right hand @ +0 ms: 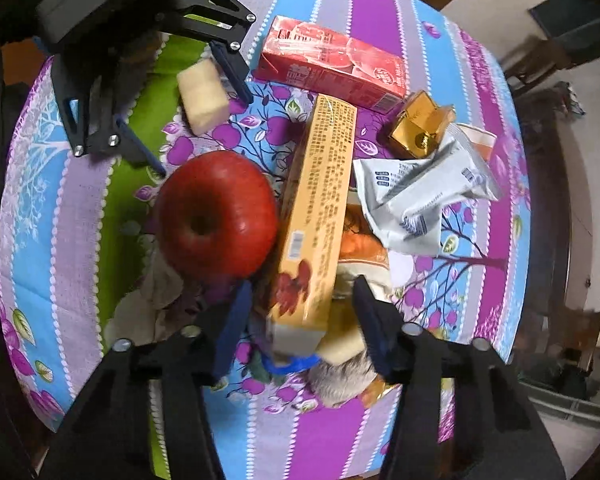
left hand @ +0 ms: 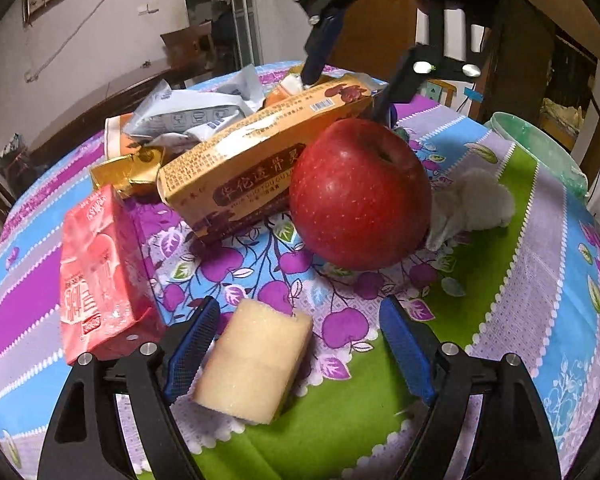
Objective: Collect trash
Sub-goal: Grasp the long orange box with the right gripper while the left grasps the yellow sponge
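Straddling orange box [right hand: 316, 216] end, right gripper [right hand: 300, 316] fingers untouching; left gripper [left hand: 300, 344] fingers wide around sponge [left hand: 256, 364].

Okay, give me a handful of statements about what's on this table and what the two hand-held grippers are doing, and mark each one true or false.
1. The left hand-held gripper has a pale sponge block between its open fingers. True.
2. The red apple sits inside the green-lined bin. False: it rests on the striped tablecloth, against the long orange box.
3. The right hand-held gripper straddles one end of the long orange box. True.
4. The red drink carton is standing upright. False: it lies on its side.
5. A crumpled white wrapper lies near a gold box. True.
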